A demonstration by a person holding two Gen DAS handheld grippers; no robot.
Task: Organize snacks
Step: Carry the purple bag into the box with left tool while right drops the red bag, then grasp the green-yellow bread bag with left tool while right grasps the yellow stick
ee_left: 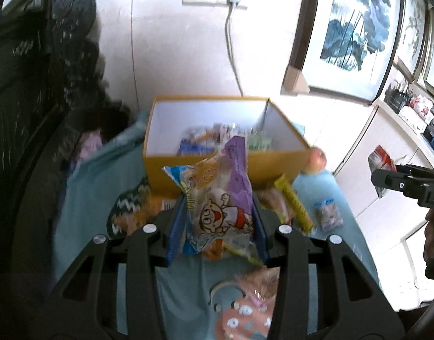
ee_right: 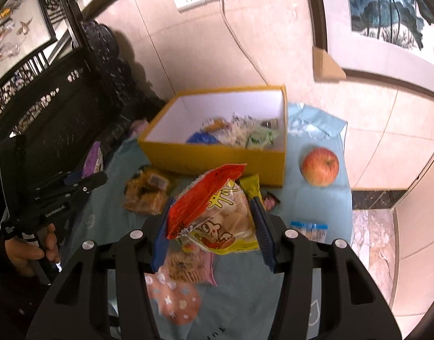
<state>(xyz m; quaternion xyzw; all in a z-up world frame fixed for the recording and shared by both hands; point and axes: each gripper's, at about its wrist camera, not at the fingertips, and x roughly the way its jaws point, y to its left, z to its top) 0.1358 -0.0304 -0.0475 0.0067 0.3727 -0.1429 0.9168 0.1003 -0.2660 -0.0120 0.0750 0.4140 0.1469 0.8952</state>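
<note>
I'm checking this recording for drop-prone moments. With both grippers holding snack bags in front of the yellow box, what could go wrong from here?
1. The left gripper pinches the purple-and-blue snack bag low, so its tall top may flop against the front wall of the yellow box instead of clearing it.
2. The right gripper squeezes the red-and-yellow snack bag, a puffy pack that could slip.
3. The apple sits loose beside the box; a nudge might roll it.

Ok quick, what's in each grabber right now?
Left gripper: closed on the purple snack bag.
Right gripper: closed on the red-and-yellow snack bag.
</note>
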